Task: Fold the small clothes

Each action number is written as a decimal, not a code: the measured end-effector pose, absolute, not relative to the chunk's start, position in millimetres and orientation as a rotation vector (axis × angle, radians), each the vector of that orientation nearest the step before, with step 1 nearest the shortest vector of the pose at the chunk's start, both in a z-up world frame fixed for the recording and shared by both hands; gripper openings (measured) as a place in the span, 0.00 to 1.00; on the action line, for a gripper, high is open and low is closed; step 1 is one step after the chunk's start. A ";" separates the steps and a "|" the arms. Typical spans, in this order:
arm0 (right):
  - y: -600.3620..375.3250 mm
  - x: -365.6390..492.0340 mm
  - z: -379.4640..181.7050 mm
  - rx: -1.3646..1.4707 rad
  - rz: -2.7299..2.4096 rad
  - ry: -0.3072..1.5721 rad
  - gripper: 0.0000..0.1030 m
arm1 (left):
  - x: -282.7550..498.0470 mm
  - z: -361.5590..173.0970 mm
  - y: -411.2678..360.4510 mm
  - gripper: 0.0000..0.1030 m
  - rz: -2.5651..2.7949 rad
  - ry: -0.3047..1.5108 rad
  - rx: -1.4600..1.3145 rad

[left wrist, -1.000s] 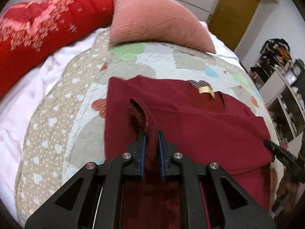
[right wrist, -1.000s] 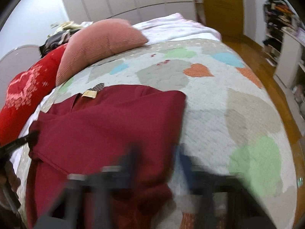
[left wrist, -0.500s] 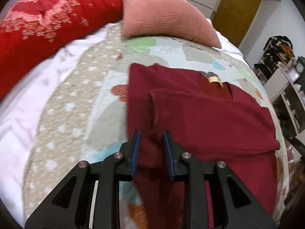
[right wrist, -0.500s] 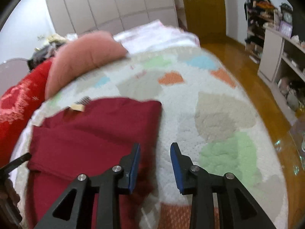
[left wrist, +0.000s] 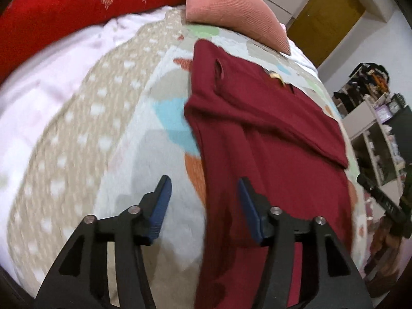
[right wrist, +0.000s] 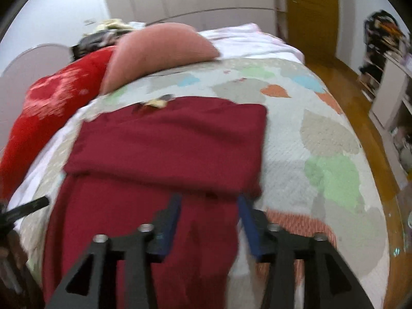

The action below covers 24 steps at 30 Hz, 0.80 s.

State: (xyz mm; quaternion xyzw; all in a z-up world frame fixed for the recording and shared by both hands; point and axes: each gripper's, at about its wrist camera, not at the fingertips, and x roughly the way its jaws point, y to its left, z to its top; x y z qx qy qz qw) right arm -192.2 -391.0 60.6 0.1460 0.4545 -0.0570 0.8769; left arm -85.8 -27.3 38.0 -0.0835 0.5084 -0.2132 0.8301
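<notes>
Maroon garment (left wrist: 270, 139) spread on patchwork quilt (left wrist: 144, 154), sleeves folded across chest, neck label at far end near pink cushion (left wrist: 231, 7). Changed within the last second: left tongs (left wrist: 204, 206), earlier pinching a ridge of sleeve fabric, now spread wide and holding nothing; sleeve dropped flat across body. Right tongs (right wrist: 209, 221), earlier blurred, then spread over the quilt beside the garment's right edge, now spread just as wide but with that edge between their blue pads. Probable meaning: sleeve folds finished, both tools repositioning toward the near half of the garment for the lengthwise fold, hem to collar.

Pose: left tongs low over the bed, tilted forward and down, garment's left edge running between the two fingers, right pad (left wrist: 248, 208) over fabric, left pad over bare quilt. Right tongs likewise angled down, near hem below and behind the fingers. Contact with cloth unclear through blur.
</notes>
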 end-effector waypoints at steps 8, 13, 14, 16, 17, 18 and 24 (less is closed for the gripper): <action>-395.4 -225.4 26.3 0.407 -0.169 0.994 0.58 | -138.4 21.9 -35.3 0.53 -0.433 1.096 -0.090; -376.5 -223.1 21.7 0.272 -0.145 1.008 0.05 | -151.7 28.5 -31.7 0.53 -0.447 1.109 -0.061; -378.9 -226.5 28.5 0.260 -0.157 0.991 0.05 | -154.3 28.3 -26.8 0.53 -0.440 1.108 -0.078; -386.8 -229.0 31.9 0.252 -0.193 0.987 0.05 | -157.3 24.6 -19.1 0.53 -0.426 1.119 -0.112; -389.3 -227.4 27.6 0.253 -0.218 1.002 0.05 | -158.6 22.8 -17.2 0.53 -0.425 1.124 -0.121; -389.7 -225.0 20.1 0.271 -0.223 1.022 0.05 | -161.5 21.8 -15.4 0.53 -0.425 1.124 -0.126; -385.2 -256.6 34.1 0.360 -0.168 0.991 0.10 | -177.3 22.1 -11.1 0.53 -0.450 1.130 -0.076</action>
